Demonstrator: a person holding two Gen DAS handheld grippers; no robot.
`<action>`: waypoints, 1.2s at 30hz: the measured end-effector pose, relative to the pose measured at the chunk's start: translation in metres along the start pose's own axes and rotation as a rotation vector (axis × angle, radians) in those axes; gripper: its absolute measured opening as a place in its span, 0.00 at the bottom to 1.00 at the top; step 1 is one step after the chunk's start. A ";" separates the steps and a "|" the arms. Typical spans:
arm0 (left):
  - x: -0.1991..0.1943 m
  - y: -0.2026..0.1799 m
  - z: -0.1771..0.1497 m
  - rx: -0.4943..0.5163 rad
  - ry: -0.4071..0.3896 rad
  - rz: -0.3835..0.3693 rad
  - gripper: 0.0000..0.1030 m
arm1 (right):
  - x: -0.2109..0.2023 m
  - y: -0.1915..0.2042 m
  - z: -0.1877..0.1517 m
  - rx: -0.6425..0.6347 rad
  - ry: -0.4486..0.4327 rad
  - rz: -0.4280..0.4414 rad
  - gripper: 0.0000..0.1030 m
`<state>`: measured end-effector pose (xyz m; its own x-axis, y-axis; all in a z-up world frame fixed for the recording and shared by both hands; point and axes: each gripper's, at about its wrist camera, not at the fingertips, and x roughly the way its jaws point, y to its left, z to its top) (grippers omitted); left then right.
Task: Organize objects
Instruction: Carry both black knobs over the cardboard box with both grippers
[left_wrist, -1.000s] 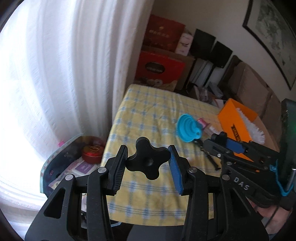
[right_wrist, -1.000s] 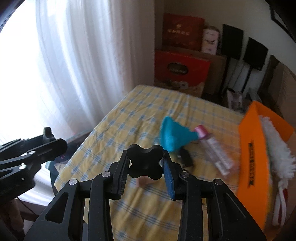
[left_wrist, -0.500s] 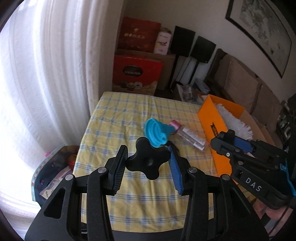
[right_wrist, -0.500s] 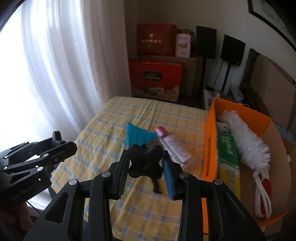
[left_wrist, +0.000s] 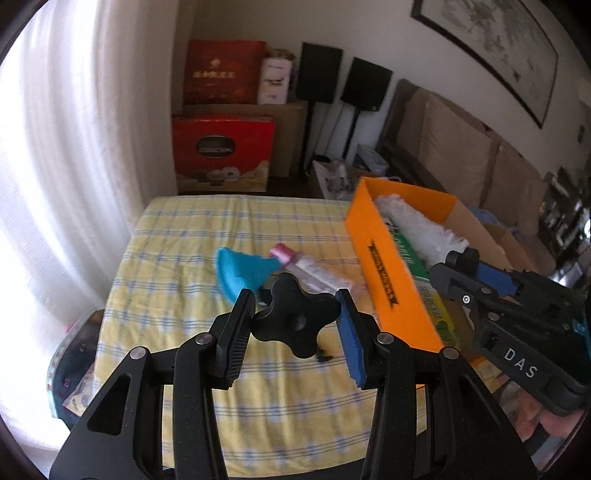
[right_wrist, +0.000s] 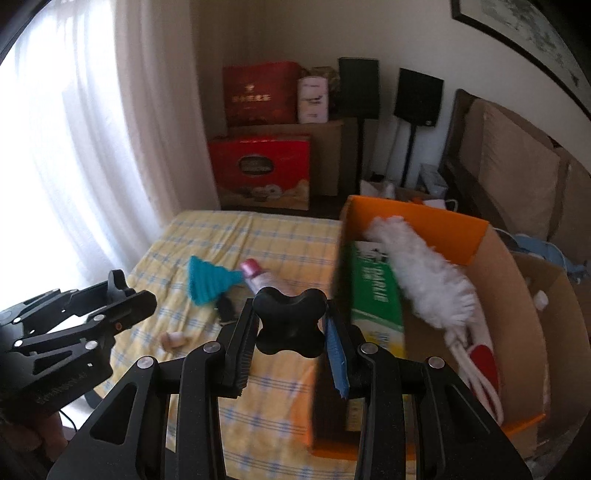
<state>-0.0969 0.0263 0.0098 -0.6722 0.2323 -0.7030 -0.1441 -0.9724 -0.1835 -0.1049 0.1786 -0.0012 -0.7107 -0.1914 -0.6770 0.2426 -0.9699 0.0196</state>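
Biggest first: the table (left_wrist: 192, 369) with the yellow checked cloth sits in front of you, and the orange box (left_wrist: 384, 273) stands on its right side, touching the cloth edge. Inside the box you already have the white duster (right_wrist: 424, 273), lying along its length, and the green carton (right_wrist: 373, 291) against the near wall, so I judge part of the sorting done.

Left on the cloth, near the middle: the teal funnel (left_wrist: 240, 271) on its side, the pink-capped tube (left_wrist: 314, 273) just beside it and closer to the box, and a small black item (right_wrist: 225, 308) right below the funnel; too blurred to name. A small beige piece (right_wrist: 173, 339) lies apart from those, nearer you; can't tell what it is either. So I count four things loose, roughly half the job remaining.

Your left gripper (left_wrist: 295, 325) hangs over the near-centre of the table, jaws apart with nothing from the table between them, only the rig's own black knob. Your right gripper (right_wrist: 288, 325) is over the box's near corner, jaws also apart and empty. Neither touches any object. My guess: the tube is the easiest next grab for your right side, being nearest the box.
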 end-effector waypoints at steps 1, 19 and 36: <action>0.002 -0.005 0.001 0.004 0.003 -0.008 0.40 | -0.001 -0.004 0.000 0.005 -0.002 -0.007 0.34; 0.027 -0.082 0.005 0.094 0.025 -0.067 0.40 | -0.014 -0.067 -0.012 0.072 0.009 -0.094 0.34; 0.048 -0.123 0.003 0.135 0.056 -0.097 0.40 | -0.014 -0.104 -0.023 0.116 0.026 -0.121 0.34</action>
<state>-0.1131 0.1574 0.0005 -0.6093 0.3224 -0.7244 -0.3051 -0.9386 -0.1611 -0.1046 0.2854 -0.0109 -0.7126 -0.0702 -0.6980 0.0778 -0.9967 0.0208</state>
